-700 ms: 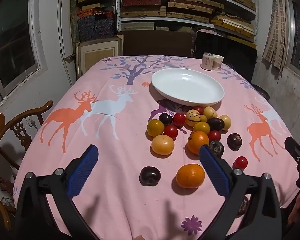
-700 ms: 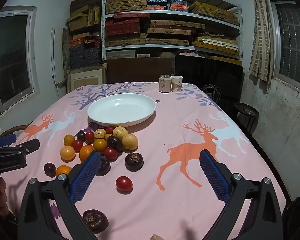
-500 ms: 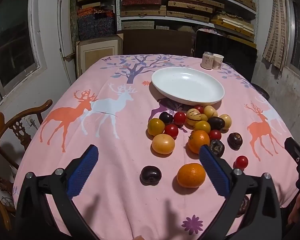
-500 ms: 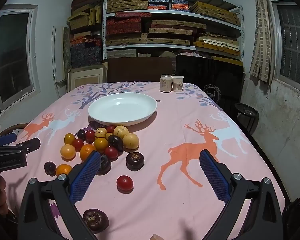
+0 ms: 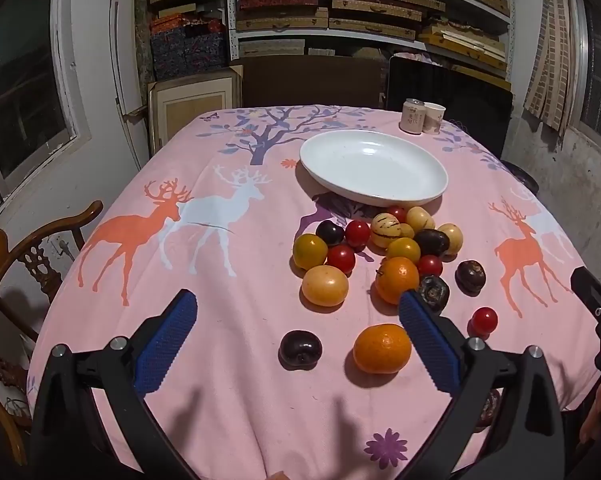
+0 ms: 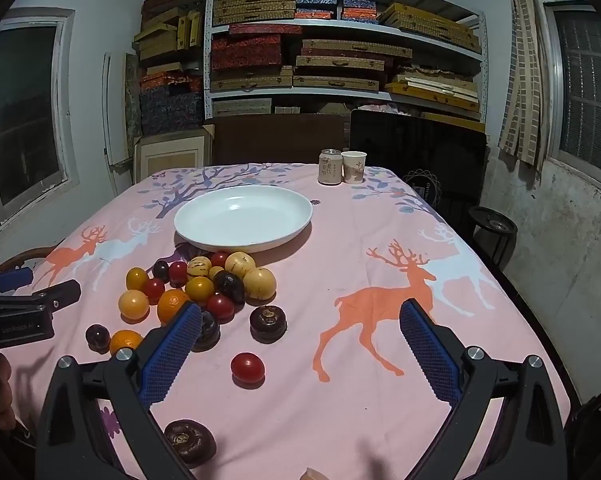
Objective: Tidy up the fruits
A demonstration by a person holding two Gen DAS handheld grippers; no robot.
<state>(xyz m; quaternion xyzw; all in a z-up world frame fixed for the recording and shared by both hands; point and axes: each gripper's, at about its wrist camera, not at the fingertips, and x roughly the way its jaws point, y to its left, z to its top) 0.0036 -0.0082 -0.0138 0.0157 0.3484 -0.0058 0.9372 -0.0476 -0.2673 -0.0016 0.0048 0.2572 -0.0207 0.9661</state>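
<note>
A white empty plate (image 5: 374, 168) (image 6: 244, 216) stands mid-table. In front of it lies a heap of fruits (image 5: 384, 246) (image 6: 204, 280): red, yellow, orange and dark ones. Loose near the front are an orange (image 5: 381, 348), a dark plum (image 5: 300, 349), a red tomato (image 5: 484, 319) (image 6: 247, 367) and a dark brown fruit (image 6: 189, 441). My left gripper (image 5: 296, 336) is open and empty above the plum and orange. My right gripper (image 6: 300, 348) is open and empty above the red tomato.
A pink deer-print cloth (image 5: 204, 216) covers the table. A can (image 6: 329, 167) and a paper cup (image 6: 353, 166) stand at the far edge. A wooden chair (image 5: 4, 264) is at the left. Shelves of boxes (image 6: 340, 60) fill the back wall.
Both views have shifted only slightly; the fruits sit a touch lower in the frames. Both grippers stay open and nothing was picked up.
</note>
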